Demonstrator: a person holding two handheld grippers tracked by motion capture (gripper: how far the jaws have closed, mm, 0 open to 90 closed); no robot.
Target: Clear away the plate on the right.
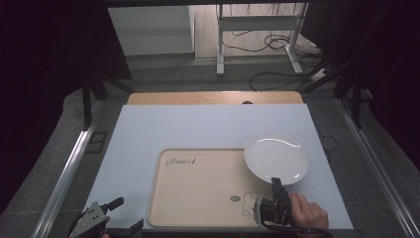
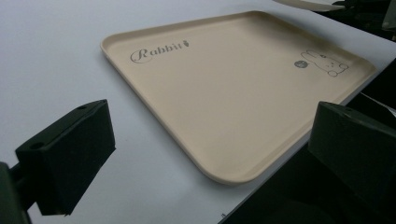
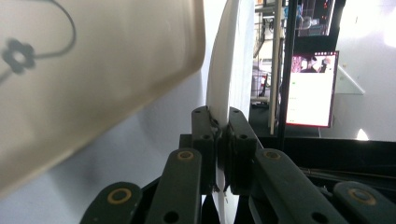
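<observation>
Where the white plate (image 1: pixel 276 157) overlaps the right rim of the beige tray (image 1: pixel 198 198), its near edge is clamped between the closed jaws of the right gripper (image 1: pixel 277 184), as is seen edge-on in the right gripper view, where the plate (image 3: pixel 229 70) rises thin between the two black jaws. Whether the plate is resting on the tray rim or is lifted just clear of it cannot be told. The hand (image 1: pixel 309 213) behind that gripper is cut off by the bottom edge of the high view. The tray is laid near the front edge of the pale table top (image 1: pixel 208 124), with a "Rabbit" print and a small rabbit drawing. At the table's front left corner the left gripper (image 1: pixel 116 208) is held with its jaws spread wide and nothing between them; it is partly cropped.
</observation>
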